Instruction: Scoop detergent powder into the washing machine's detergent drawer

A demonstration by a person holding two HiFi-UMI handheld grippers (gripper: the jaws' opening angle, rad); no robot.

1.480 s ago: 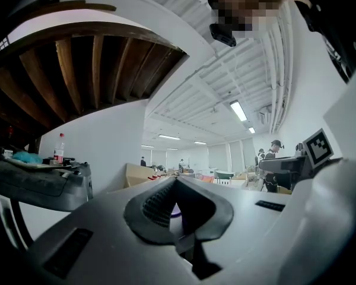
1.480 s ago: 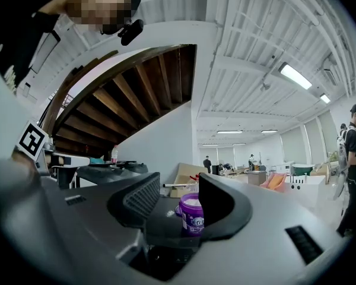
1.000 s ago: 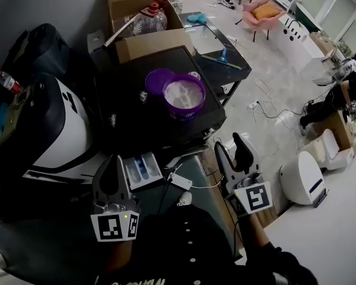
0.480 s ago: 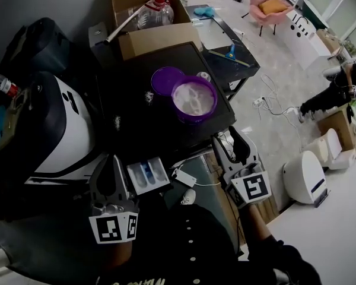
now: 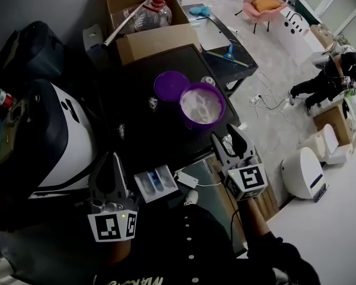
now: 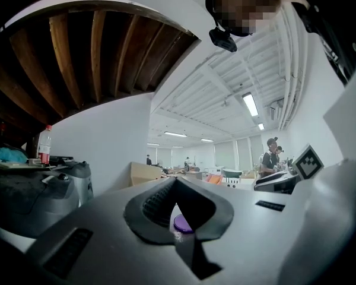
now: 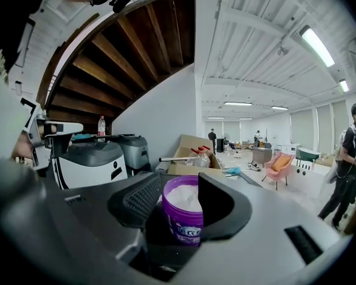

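Left gripper (image 5: 114,158): jaws closed tip to tip, nothing held; it points up toward the black bench (image 5: 136,132), well short of the tub.
Right gripper (image 5: 228,139): jaws spread wide, empty; the gap lines up with the purple detergent tub (image 5: 202,103), which stands just ahead of the tips with no contact visible.
The tub is upright on the bench near its front right corner, uncovered, with white powder inside; its purple lid (image 5: 168,85) lies flat just beside it on the far-left side, the rims close or touching, can't tell which.
A few white powder specks (image 5: 151,103) sit on the bench left of the lid.
Detergent drawer (image 5: 156,183): white tray with a blue compartment, below the bench's near edge, between the two grippers and just right of the left jaws.
A white-and-black machine (image 5: 59,135) is at left; a cardboard box (image 5: 157,40) is behind the bench.
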